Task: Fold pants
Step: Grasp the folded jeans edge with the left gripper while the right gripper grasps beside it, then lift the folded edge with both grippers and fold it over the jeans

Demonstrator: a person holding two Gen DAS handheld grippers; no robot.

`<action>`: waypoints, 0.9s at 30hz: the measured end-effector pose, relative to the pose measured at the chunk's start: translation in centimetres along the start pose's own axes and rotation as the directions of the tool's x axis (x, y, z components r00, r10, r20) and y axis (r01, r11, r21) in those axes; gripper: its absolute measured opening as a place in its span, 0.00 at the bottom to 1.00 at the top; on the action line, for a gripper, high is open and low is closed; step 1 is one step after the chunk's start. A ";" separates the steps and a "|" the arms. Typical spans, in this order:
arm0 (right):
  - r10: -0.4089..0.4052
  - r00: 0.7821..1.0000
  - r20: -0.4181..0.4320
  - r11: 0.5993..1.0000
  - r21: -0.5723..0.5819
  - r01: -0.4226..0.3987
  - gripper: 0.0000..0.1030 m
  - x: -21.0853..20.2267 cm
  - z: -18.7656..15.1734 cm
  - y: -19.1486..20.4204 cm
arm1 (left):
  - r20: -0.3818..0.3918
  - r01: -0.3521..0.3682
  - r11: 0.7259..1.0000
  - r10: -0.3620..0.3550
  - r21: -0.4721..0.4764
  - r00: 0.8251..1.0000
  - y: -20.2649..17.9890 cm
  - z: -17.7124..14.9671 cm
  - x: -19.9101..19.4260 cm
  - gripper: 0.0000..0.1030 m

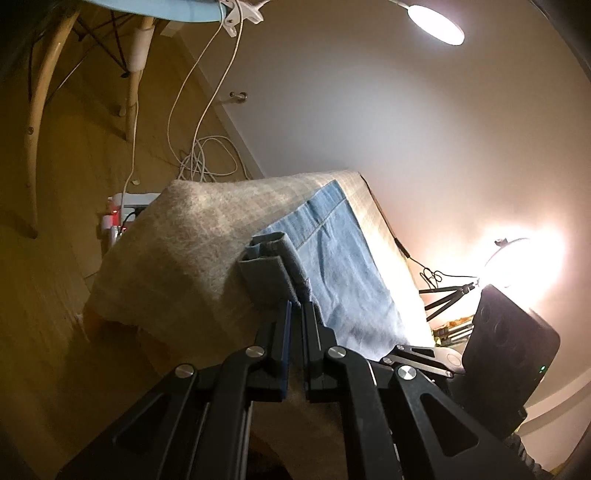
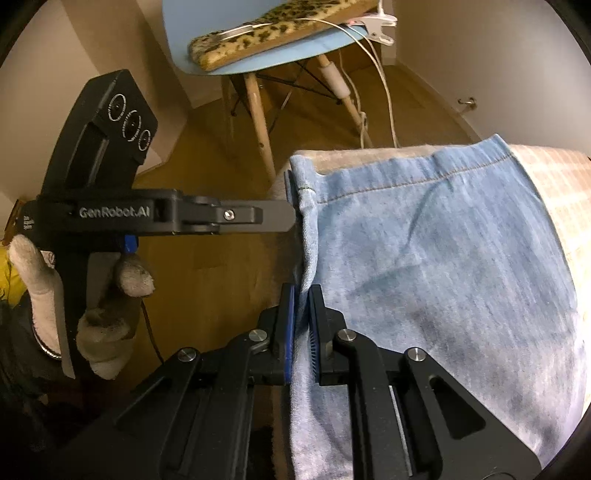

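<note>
Light blue denim pants (image 2: 424, 266) lie on a beige blanket-covered surface (image 2: 554, 192). My right gripper (image 2: 301, 295) is shut on the pants' left edge. My left gripper (image 1: 295, 306) is shut on a folded edge of the pants (image 1: 273, 266), near the blanket's side; in the right wrist view it (image 2: 291, 218) comes in from the left, held by a gloved hand (image 2: 110, 295), with its tip at the upper left corner of the pants. The pants (image 1: 340, 266) stretch away across the blanket (image 1: 184, 251) in the left wrist view.
A blue chair (image 2: 258, 55) with wooden legs and a leopard-print cushion (image 2: 273, 29) stands on the wooden floor beyond the surface. White cables (image 1: 207, 155) and a power strip (image 1: 122, 214) lie on the floor. A bright lamp (image 1: 524, 258) and tripod (image 1: 447, 295) stand at right.
</note>
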State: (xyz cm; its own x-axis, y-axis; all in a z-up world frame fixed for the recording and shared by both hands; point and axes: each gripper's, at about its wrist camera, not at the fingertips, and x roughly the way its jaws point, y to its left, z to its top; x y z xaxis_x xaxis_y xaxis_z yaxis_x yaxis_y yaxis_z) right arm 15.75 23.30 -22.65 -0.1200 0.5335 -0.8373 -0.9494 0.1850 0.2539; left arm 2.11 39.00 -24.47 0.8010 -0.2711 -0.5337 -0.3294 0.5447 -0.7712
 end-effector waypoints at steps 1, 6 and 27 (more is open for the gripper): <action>0.001 1.000 -0.002 1.000 0.003 -0.001 0.08 0.3 0.2 -0.1 | -0.004 -0.002 1.000 0.002 -0.005 1.000 0.1 0.0 0.1 0.02; 0.014 1.000 -0.017 1.000 -0.012 -0.014 0.09 0.9 0.2 0.0 | -0.015 -0.007 1.000 0.007 0.020 1.000 -0.5 0.4 1.0 0.02; 0.103 0.995 -0.010 0.994 0.028 -0.103 0.14 1.1 0.5 -0.7 | 0.018 -0.117 0.993 0.117 0.012 0.993 1.2 1.2 1.0 0.01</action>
State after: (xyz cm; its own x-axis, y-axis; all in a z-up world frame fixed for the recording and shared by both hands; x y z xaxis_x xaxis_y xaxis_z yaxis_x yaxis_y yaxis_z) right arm 16.44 24.12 -23.51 -0.2199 0.5414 -0.8115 -0.9236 0.1521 0.3518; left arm 3.12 40.36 -25.48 0.7662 -0.1911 -0.6136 -0.4150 0.5819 -0.6994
